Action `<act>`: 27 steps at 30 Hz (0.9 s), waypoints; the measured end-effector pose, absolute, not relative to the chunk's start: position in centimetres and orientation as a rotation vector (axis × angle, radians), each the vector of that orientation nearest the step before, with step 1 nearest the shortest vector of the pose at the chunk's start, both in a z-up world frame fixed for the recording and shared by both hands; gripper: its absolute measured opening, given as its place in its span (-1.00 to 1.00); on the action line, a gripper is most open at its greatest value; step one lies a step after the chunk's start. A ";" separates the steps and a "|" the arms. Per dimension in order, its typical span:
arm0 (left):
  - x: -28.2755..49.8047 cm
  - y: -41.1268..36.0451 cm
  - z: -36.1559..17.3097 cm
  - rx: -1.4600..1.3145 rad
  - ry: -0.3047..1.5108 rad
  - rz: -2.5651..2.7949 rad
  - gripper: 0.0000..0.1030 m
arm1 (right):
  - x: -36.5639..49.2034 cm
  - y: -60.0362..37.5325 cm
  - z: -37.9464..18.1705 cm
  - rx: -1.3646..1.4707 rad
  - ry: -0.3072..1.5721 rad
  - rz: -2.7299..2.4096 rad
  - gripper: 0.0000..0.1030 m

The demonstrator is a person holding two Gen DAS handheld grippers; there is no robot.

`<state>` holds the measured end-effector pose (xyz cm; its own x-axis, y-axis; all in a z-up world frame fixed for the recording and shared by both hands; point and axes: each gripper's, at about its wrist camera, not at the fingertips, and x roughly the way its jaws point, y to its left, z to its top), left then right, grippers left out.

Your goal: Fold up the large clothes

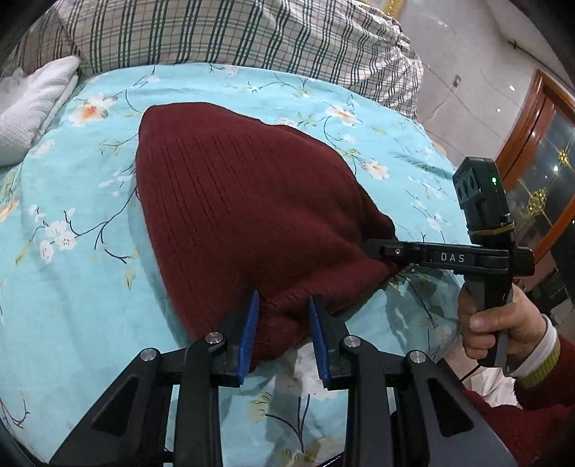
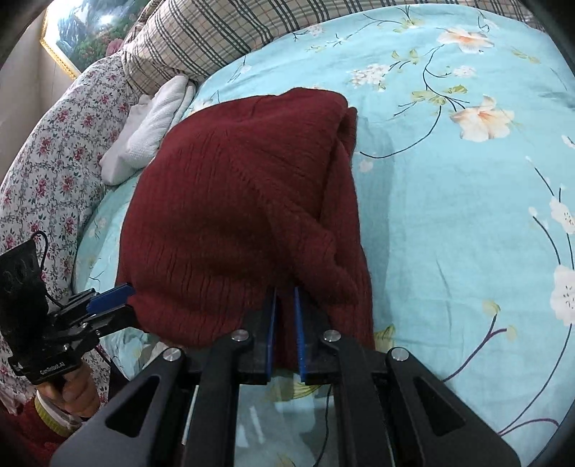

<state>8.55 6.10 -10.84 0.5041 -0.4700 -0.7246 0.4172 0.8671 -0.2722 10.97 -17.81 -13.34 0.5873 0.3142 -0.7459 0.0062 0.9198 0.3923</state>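
Observation:
A dark red knitted sweater (image 1: 237, 201) lies folded on the light blue floral bedspread (image 1: 72, 287). In the left wrist view my left gripper (image 1: 284, 301) has its blue pads closed on the sweater's near edge, with a thick bunch of cloth between them. My right gripper (image 1: 373, 248) comes in from the right and grips the sweater's right corner. In the right wrist view my right gripper (image 2: 285, 291) is shut on the near edge of the sweater (image 2: 230, 201). The left gripper (image 2: 118, 298) shows at the sweater's lower left corner.
A plaid pillow (image 1: 230, 32) lies at the back of the bed, a white towel (image 1: 32, 104) at its left. A floral pillow (image 2: 50, 154) sits further left. A wooden cabinet (image 1: 539, 158) stands beyond the bed's right side.

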 end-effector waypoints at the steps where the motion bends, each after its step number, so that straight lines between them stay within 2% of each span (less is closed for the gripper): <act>1: 8.6 6.2 -10.6 -0.083 0.899 -0.530 -0.45 | 10.8 -17.9 -13.1 0.389 0.936 0.182 -0.81; 4: 8.3 6.9 -9.6 -0.108 0.889 -0.514 -0.43 | 10.1 -18.1 -11.1 0.418 0.900 0.193 -0.72; 6: 8.0 7.7 -8.5 -0.151 0.869 -0.508 -0.35 | 9.5 -18.7 -9.2 0.438 0.821 0.191 -0.28; 7: 7.9 8.4 -8.0 -0.184 0.853 -0.491 -0.19 | 9.6 -18.9 -8.6 0.448 0.795 0.190 0.12; 8: 7.9 9.1 -7.6 -0.216 0.836 -0.462 -0.12 | 9.8 -19.3 -8.1 0.455 0.770 0.189 0.21; 10: 8.3 10.1 -7.2 -0.254 0.822 -0.420 -0.08 | 10.7 -19.7 -7.7 0.453 0.761 0.176 0.21; 16: 10.6 10.4 -8.9 -0.287 0.905 -0.398 -0.06 | 16.0 -21.3 -10.3 0.579 0.840 0.205 0.17; 18: 11.1 9.7 -10.1 -0.251 0.946 -0.386 0.06 | 17.2 -21.3 -11.4 0.627 0.871 0.234 0.14; 19: 11.4 9.4 -10.5 -0.239 0.959 -0.382 0.11 | 17.6 -21.2 -11.7 0.637 0.883 0.253 -0.20; 20: 11.5 9.4 -10.8 -0.240 0.966 -0.380 0.11 | 17.8 -20.9 -11.5 0.620 0.885 0.246 -0.64; 22: 11.7 9.6 -11.3 -0.249 0.975 -0.389 0.18 | 16.9 -20.5 -9.9 0.572 0.826 0.231 -0.77; 24: 11.7 9.7 -11.7 -0.259 0.981 -0.401 0.19 | 16.0 -20.8 -8.6 0.539 0.772 0.203 -0.82; 27: 12.0 9.2 -12.3 -0.257 0.997 -0.416 0.19 | 16.4 -21.1 -9.1 0.446 0.794 0.104 -0.90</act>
<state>11.96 9.24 -12.32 0.4738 -0.4510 -0.7564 0.2200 0.8923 -0.3942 16.40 -21.10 -9.14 0.7012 0.2549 -0.6659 0.0750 0.9023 0.4244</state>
